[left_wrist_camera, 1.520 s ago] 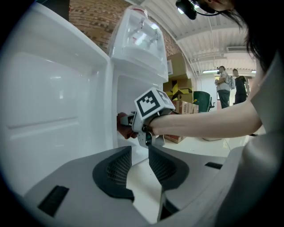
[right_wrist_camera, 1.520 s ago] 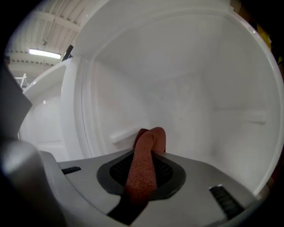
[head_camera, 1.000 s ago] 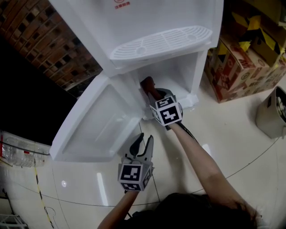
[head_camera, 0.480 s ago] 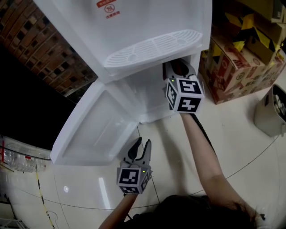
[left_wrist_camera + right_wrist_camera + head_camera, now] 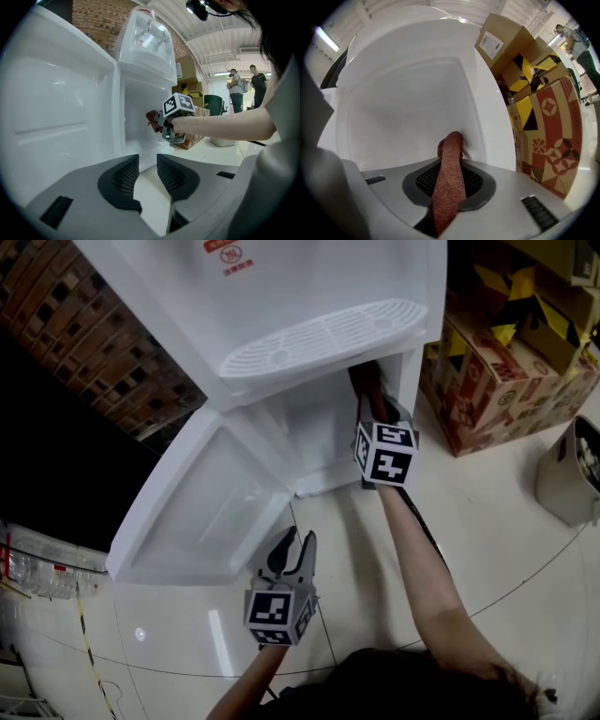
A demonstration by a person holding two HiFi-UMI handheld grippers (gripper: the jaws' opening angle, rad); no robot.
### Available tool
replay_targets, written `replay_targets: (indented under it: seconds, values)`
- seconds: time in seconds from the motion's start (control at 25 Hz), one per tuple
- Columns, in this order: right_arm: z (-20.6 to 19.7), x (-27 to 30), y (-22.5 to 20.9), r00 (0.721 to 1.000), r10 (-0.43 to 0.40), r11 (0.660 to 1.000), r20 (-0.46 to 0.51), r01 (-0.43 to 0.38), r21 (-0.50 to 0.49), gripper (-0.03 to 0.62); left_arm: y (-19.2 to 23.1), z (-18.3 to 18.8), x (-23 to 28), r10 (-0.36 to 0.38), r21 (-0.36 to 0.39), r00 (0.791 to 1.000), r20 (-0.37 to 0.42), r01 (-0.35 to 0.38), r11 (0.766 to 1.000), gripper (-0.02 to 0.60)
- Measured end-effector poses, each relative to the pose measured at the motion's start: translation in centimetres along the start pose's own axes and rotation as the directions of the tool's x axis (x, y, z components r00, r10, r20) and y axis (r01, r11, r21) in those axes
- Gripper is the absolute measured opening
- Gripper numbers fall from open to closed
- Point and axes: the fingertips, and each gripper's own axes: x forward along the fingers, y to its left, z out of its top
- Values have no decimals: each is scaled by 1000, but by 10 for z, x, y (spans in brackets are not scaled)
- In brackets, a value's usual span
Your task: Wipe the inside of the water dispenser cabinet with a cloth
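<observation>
the open cabinet door (image 5: 202, 507) swings out at the left, its lower edge near the left gripper (image 5: 294, 547), whose jaws stand slightly apart with nothing between them, over the floor (image 5: 506, 531). inside the water dispenser cabinet (image 5: 314, 427), by its right wall, the right gripper (image 5: 373, 401) pinches the reddish cloth (image 5: 449, 183), its tip touching the white wall. cardboard boxes (image 5: 497, 381) crowd the right side; a bin (image 5: 570, 474) is cut off at the frame edge.

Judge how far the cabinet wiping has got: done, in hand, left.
Done: the door is open and the cloth is clamped in the right gripper. In hand: the cloth's tip presses the cabinet's wall near its right corner. Left: cannot tell how much is wiped; the left gripper hangs open, empty.
</observation>
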Motion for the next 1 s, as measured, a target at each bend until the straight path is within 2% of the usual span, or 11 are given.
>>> replay_targets:
  seconds: [0.28, 0.44, 0.56, 0.68, 0.8, 0.92, 1.0]
  values:
    - [-76, 1, -19, 986, -40, 999, -164, 39, -6, 75, -3, -9, 0, -11, 5, 1000, -24, 11, 1000, 104]
    - [-81, 1, -17, 987, -16, 1000, -159, 15, -5, 75, 0, -11, -1, -8, 15, 1000, -28, 8, 1000, 104]
    - [-57, 4, 9, 993, 68, 996, -95, -73, -53, 75, 9, -8, -3, 10, 1, 1000, -12, -10, 1000, 104]
    - [-22, 10, 54, 981, 193, 974, -31, -195, -111, 75, 10, -4, -5, 15, -2, 1000, -10, -15, 1000, 104]
    - [14, 14, 101, 950, 311, 937, 23, -302, -178, 75, 10, -6, -8, 3, 48, 1000, -29, -1, 999, 104]
    - [32, 17, 134, 910, 409, 893, 66, -385, -234, 74, 5, 5, -8, 13, -18, 1000, -11, -13, 1000, 104]
    - [35, 17, 148, 886, 456, 864, 80, -419, -280, 74, 7, 6, -9, 22, -28, 1000, -12, -22, 999, 104]
